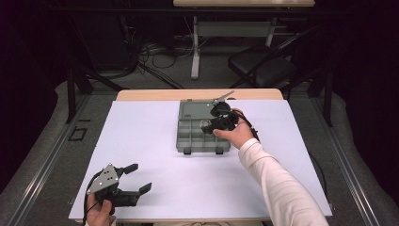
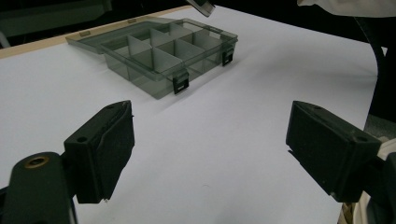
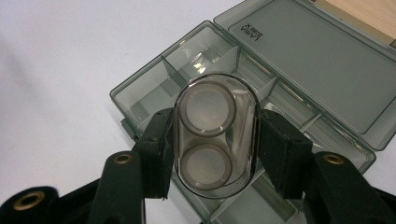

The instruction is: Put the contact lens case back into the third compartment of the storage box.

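A grey see-through compartment box (image 1: 188, 134) lies open on the white table top, its lid (image 1: 194, 109) folded back flat. My right gripper (image 1: 209, 125) hovers over the box's right half, shut on a clear oval container (image 3: 215, 135) with two round wells. The jaws press on the container's two long sides above the box's compartments (image 3: 196, 58). My left gripper (image 1: 139, 178) rests open near the table's front left corner, with nothing between its fingers (image 2: 100, 149). The box (image 2: 159, 51) lies well ahead of it.
The white sheet (image 1: 141, 141) covers most of the table, with a wooden strip (image 1: 155, 94) at the far edge. A folding chair (image 1: 261, 66), a desk leg (image 1: 195, 49) and cables stand on the floor beyond. The person's white sleeve (image 1: 277, 186) crosses the table's right front.
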Demonstrator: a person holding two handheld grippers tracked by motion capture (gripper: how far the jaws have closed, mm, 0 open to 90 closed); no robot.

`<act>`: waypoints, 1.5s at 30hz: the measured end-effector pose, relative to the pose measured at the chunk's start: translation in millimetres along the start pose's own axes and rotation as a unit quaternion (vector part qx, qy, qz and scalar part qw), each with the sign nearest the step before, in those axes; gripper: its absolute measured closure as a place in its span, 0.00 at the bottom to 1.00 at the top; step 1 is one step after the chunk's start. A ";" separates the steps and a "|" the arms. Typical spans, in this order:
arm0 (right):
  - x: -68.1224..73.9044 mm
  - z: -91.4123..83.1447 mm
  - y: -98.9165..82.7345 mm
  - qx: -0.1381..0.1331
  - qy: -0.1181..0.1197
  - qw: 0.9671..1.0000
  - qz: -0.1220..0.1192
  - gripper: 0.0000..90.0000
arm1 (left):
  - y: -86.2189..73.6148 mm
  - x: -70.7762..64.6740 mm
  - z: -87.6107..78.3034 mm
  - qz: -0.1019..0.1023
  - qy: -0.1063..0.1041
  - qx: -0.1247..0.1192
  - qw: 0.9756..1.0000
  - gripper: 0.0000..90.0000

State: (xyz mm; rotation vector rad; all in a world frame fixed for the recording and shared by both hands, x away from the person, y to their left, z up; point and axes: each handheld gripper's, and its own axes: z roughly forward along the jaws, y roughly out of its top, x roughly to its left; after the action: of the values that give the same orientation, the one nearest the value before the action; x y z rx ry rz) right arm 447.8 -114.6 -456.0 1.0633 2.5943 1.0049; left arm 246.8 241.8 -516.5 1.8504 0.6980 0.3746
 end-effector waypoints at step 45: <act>-36.3 38.5 0.2 -0.023 -0.028 0.999 0.036 0.54 | 0.9 -0.4 1.3 0.006 -0.004 0.005 1.000 0.18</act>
State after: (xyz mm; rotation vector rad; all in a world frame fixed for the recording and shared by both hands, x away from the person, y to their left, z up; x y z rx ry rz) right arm 489.2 -118.6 -488.7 1.1650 2.4917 1.0300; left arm 247.5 240.3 -516.1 1.8645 0.6845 0.3722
